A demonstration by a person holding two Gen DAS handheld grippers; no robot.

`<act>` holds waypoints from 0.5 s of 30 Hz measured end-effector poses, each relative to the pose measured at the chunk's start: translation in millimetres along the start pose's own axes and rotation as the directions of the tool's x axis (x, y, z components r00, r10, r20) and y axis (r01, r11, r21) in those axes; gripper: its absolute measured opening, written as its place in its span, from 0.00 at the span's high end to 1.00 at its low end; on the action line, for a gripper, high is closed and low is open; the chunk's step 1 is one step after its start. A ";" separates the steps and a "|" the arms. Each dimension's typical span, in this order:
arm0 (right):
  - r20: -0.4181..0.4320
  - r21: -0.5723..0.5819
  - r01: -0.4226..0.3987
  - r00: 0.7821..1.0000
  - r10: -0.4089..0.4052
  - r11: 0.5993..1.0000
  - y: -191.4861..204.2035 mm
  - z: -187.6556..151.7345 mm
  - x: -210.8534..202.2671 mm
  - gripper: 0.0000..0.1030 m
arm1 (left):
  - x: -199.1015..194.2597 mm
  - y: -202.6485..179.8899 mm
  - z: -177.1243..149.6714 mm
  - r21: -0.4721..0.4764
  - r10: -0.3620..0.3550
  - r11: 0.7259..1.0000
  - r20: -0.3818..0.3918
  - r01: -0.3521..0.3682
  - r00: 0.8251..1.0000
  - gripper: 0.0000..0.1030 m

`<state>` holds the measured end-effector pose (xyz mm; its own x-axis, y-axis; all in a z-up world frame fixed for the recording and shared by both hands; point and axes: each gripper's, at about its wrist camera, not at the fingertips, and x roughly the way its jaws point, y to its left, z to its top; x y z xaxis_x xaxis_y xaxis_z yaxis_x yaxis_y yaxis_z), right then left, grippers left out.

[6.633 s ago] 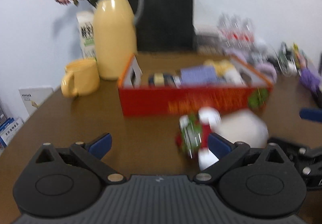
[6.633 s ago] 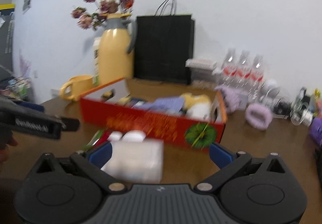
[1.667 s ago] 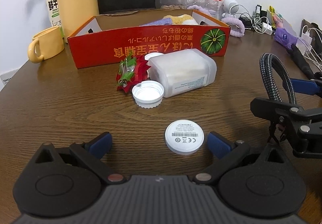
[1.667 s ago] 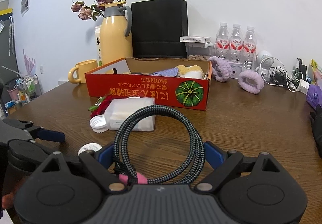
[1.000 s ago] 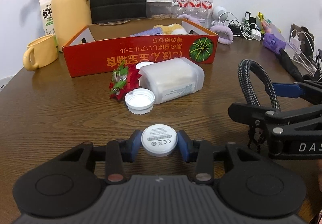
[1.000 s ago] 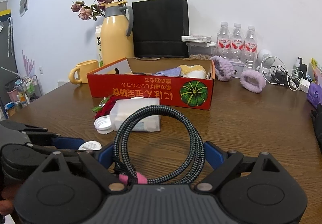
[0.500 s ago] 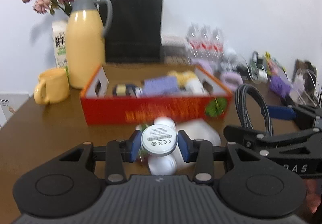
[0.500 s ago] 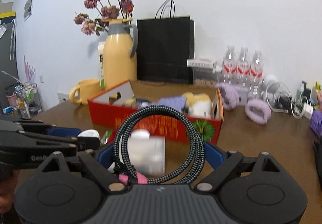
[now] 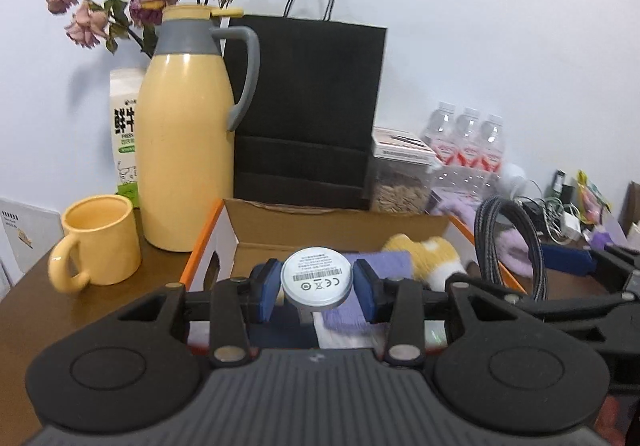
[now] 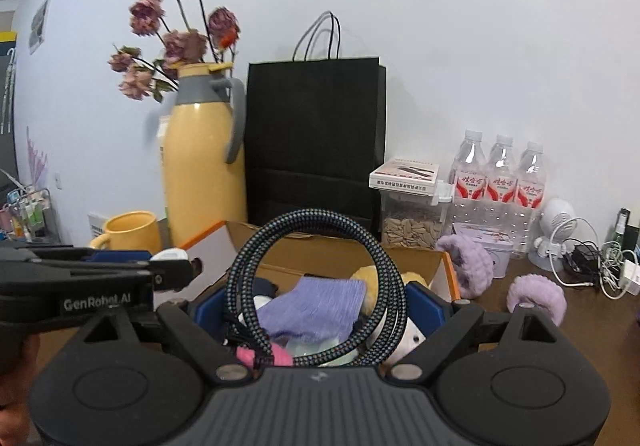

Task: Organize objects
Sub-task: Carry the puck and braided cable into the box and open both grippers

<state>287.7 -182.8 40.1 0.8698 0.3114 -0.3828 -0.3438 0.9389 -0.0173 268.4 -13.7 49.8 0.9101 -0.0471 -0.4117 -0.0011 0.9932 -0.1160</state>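
My left gripper (image 9: 316, 288) is shut on a white round disc (image 9: 316, 280) with a printed label, held above the near end of the orange cardboard box (image 9: 208, 238). My right gripper (image 10: 316, 310) is shut on a coiled black braided cable (image 10: 316, 215) that stands upright between its blue pads, also over the box (image 10: 208, 242). Inside the box lie a purple cloth (image 10: 316, 306) and a yellow plush (image 9: 424, 250). In the right wrist view the left gripper (image 10: 172, 266) reaches in from the left. The cable (image 9: 496, 246) shows at the right of the left wrist view.
Behind the box stand a yellow thermos jug (image 9: 188, 149) with dried flowers, a yellow mug (image 9: 100, 242), a black paper bag (image 9: 308, 113), a seed container (image 10: 408, 221) and three water bottles (image 10: 500, 177). Purple scrunchies (image 10: 536, 298) and tangled chargers (image 10: 592, 266) lie to the right.
Both grippers have risen and moved forward from the table in front of the box to above it. The disc and the cable stay gripped. The plastic container and lid have dropped out of view.
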 end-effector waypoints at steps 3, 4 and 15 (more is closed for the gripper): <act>-0.012 -0.011 0.007 1.000 -0.007 1.000 -6.2 -0.8 22.7 0.12 | 25.4 5.6 3.5 -0.015 -0.010 1.000 -0.027 0.009 1.000 0.61; -0.020 -0.010 0.009 1.000 -0.009 1.000 -9.1 -2.4 30.4 0.12 | 32.0 5.7 3.4 -0.011 -0.011 1.000 -0.036 0.010 0.999 0.61; -0.114 0.015 0.031 0.993 -0.029 0.999 -24.0 -17.2 70.1 0.07 | 73.4 8.7 -5.6 0.021 0.000 1.000 -0.071 0.002 0.997 0.05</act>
<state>350.7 -186.0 -2.3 0.8333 0.2655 -0.4849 -0.3113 0.9502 -0.0148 332.9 -9.0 13.5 0.8785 -0.0547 -0.4746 0.0090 0.9951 -0.0981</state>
